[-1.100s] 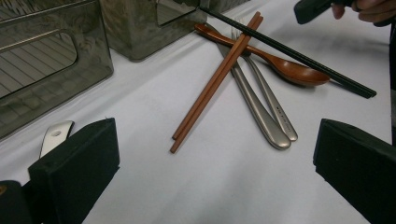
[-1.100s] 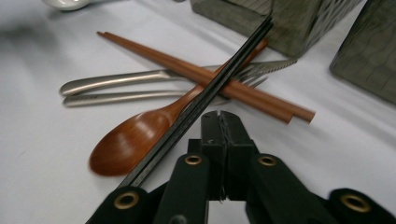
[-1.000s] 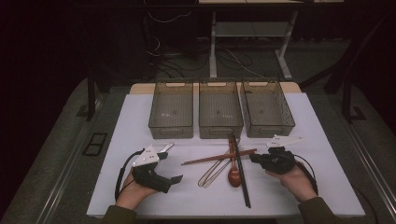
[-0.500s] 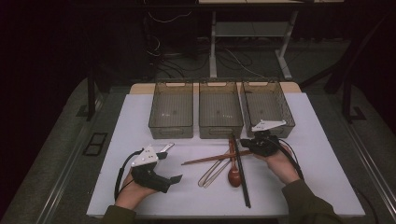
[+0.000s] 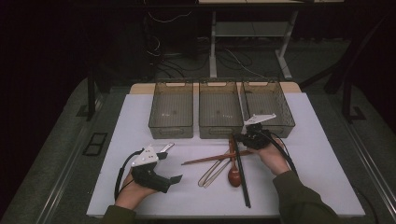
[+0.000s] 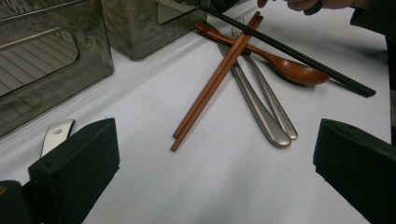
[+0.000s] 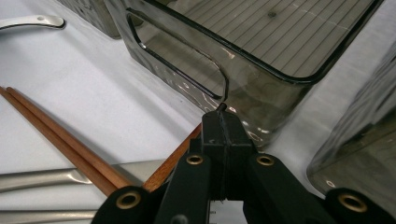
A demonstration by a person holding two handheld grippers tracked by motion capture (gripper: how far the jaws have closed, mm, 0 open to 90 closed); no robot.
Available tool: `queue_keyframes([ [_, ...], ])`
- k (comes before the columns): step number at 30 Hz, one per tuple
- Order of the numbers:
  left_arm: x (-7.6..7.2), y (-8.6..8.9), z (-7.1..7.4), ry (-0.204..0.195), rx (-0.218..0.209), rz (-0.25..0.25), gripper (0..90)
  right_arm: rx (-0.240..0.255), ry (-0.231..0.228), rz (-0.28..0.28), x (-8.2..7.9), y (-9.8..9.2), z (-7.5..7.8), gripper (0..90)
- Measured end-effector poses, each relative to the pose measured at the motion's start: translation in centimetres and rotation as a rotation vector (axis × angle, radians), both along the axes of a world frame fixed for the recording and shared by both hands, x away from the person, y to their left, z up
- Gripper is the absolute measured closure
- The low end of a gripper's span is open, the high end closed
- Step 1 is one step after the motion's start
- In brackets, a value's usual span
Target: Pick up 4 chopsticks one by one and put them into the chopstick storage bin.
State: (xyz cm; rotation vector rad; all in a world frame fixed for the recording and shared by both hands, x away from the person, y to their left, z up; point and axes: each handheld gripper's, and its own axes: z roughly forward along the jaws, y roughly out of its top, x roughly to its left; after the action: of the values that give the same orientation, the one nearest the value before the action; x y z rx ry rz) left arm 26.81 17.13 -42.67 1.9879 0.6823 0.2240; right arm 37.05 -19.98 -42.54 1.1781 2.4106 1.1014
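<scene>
The right gripper [image 5: 243, 137] is seen at the far end of the black chopsticks [image 5: 241, 172], just in front of the gap between the middle bin [image 5: 219, 130] and the right bin [image 5: 280, 128]. In the right gripper view its jaws are pressed together, and a small black tip [image 7: 222, 107] pokes out above them. The jaws look clamped on the far end of the black chopsticks, though the pinched part itself is hidden. In the left gripper view the black chopsticks [image 6: 299, 56] are seen running up to the right hand [image 6: 308, 4], slanted across the wooden spoon [image 6: 280, 65].

The brown chopsticks [image 5: 212, 158] lie crossed under the black pair, beside the two metal utensils [image 5: 215, 171] and the wooden spoon [image 5: 234, 175], all in a loose pile on the white table [image 5: 317, 154]. The pile is found directly below and to the left of the right gripper in the high view.

The left gripper [image 5: 173, 179] is held low near the front left of the table, well apart from the pile. Its jaws are spread wide with nothing between them; in its own view the pile lies ahead, between the two pads [image 6: 74, 163]. A left bin [image 5: 170, 128] stands beside the middle one.
</scene>
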Motion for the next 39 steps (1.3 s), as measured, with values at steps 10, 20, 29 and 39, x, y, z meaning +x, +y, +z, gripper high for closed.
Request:
queue_keyframes([
  [10, 0.0, 0.0, 0.0, 0.002, 0.001, -0.002, 0.0, -0.019, 0.003, 0.003, 0.2, 0.5, -0.4, 89.1],
  [20, 0.0, 0.0, 0.0, 0.001, 0.002, -0.004, 0.0, -0.021, 0.008, 0.034, 0.2, 1.7, -0.4, 89.1],
  [29, 0.0, 0.1, 0.0, 0.002, 0.002, -0.003, 0.0, -0.026, 0.015, 0.053, 0.2, 2.4, -0.4, 89.1],
  [39, 0.0, 0.1, 0.0, 0.002, 0.003, -0.003, 0.0, -0.032, 0.022, 0.088, 0.0, 3.5, -0.6, 89.1],
])
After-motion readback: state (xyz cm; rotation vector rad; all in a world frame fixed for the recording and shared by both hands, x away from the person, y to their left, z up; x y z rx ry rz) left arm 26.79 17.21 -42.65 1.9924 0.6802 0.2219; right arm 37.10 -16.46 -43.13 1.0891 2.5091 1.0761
